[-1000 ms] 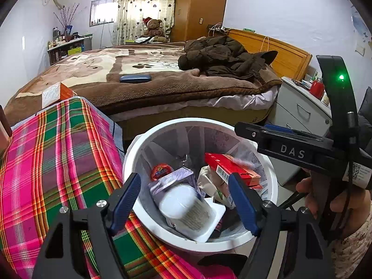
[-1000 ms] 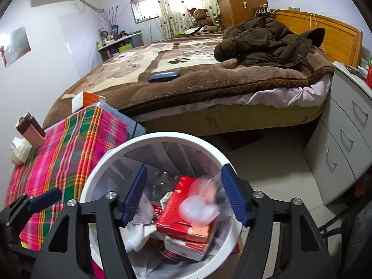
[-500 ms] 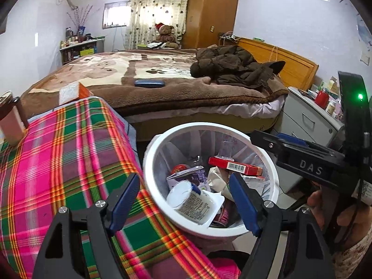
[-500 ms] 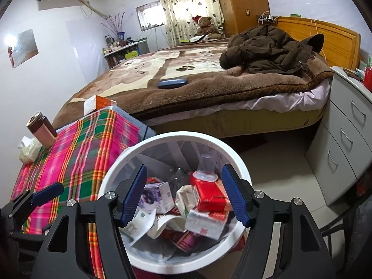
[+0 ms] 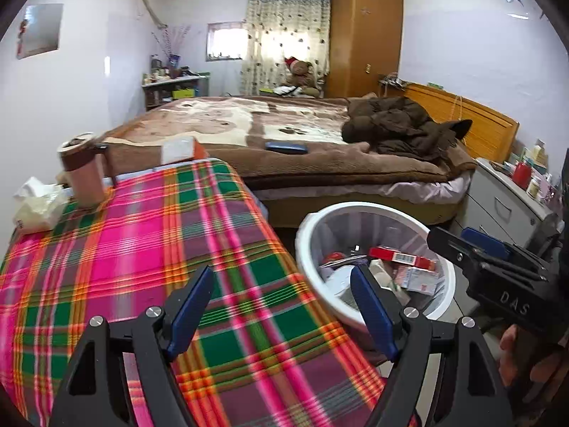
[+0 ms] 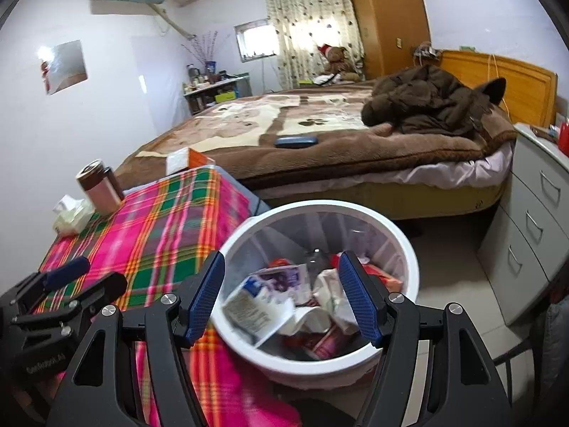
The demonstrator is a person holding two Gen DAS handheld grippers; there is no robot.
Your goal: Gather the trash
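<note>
Hovering with jaws spread and empty, the left gripper [image 5: 281, 299] sits above the plaid cloth [image 5: 142, 249], the white bin [image 5: 441, 306] at its three o'clock (packed with wrappers); the right gripper [image 6: 281, 299], likewise spread, frames that bin [image 6: 409, 252].
</note>
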